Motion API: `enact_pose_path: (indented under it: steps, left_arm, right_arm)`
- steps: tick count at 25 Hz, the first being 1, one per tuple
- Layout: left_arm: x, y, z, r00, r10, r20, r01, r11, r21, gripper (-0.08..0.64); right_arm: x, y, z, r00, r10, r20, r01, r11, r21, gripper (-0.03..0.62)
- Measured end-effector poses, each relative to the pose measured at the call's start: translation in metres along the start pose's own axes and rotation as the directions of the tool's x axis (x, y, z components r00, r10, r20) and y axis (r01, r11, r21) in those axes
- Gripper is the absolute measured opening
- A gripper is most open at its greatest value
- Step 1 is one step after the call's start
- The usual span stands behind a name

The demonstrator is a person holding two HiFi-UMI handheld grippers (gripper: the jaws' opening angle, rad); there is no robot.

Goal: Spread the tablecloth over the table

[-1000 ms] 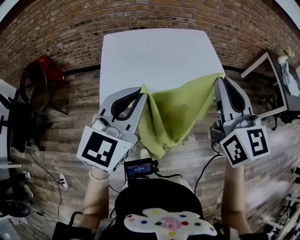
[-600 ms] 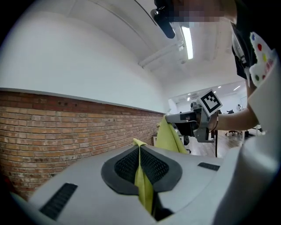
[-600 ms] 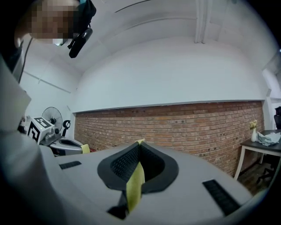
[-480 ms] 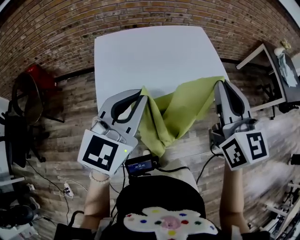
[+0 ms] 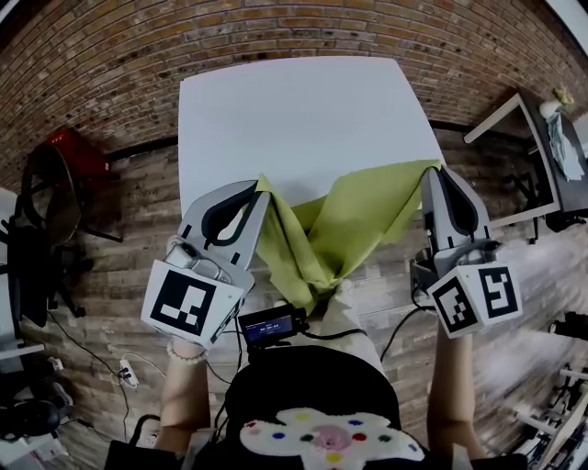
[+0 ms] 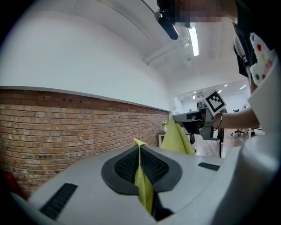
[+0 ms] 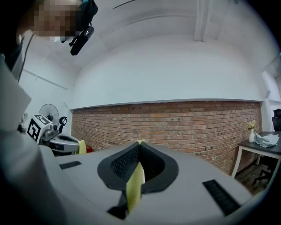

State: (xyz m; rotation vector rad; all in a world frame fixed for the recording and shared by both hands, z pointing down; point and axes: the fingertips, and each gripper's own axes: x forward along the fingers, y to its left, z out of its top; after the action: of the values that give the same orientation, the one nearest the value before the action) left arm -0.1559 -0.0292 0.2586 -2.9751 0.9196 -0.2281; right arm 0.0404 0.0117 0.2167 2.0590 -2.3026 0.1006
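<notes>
A green tablecloth point(image 5: 344, 225) hangs bunched between my two grippers, at the near edge of the white table point(image 5: 294, 110). My left gripper point(image 5: 260, 182) is shut on one corner of the tablecloth point(image 6: 144, 189), the fabric pinched between its black pads. My right gripper point(image 5: 434, 167) is shut on the other corner of the tablecloth point(image 7: 135, 184). The cloth's upper edge lies just over the table's front edge, and its middle sags toward the floor. From the left gripper view I see the right gripper point(image 6: 193, 117) with cloth hanging from it.
A brick wall point(image 5: 276, 27) runs behind the table. A red chair point(image 5: 78, 151) and dark chairs stand at the left. A white side table point(image 5: 537, 138) with a crumpled cloth stands at the right. Cables lie on the wooden floor point(image 5: 119, 275).
Both grippers, still holding the cloth, have shifted a little toward me and down. The left one moved left, so the cloth stretches wider and its upper edge lies further over the table.
</notes>
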Motion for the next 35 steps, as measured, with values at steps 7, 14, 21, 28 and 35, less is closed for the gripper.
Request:
enact_pose_path:
  steps: [7,14,21,28,35]
  left_arm:
    - [-0.004,0.018,-0.017,0.982,0.175,-0.072,-0.174,0.985,0.021,0.015]
    - [-0.031,0.047,-0.036,0.917,0.36,-0.17,-0.359,0.933,0.035,0.015]
    - [-0.07,0.067,-0.062,0.818,0.515,-0.256,-0.515,0.854,0.069,0.015]
    - [-0.119,0.1,-0.079,0.669,0.68,-0.3,-0.682,0.722,0.117,0.015]
    - [-0.153,0.124,-0.087,0.568,0.753,-0.331,-0.751,0.639,0.165,0.015]
  right_arm:
    - [-0.011,-0.068,-0.034,0.995,-0.034,-0.089,0.033,0.999,-0.018,0.034]
    - [-0.017,-0.137,-0.071,0.973,-0.128,-0.194,0.118,0.991,-0.063,0.034]
    - [-0.03,-0.204,-0.103,0.934,-0.243,-0.262,0.209,0.966,-0.152,0.034]
    - [-0.043,-0.276,-0.117,0.886,-0.362,-0.289,0.313,0.928,-0.204,0.034]
    - [-0.052,-0.337,-0.119,0.835,-0.467,-0.293,0.399,0.879,-0.263,0.034]
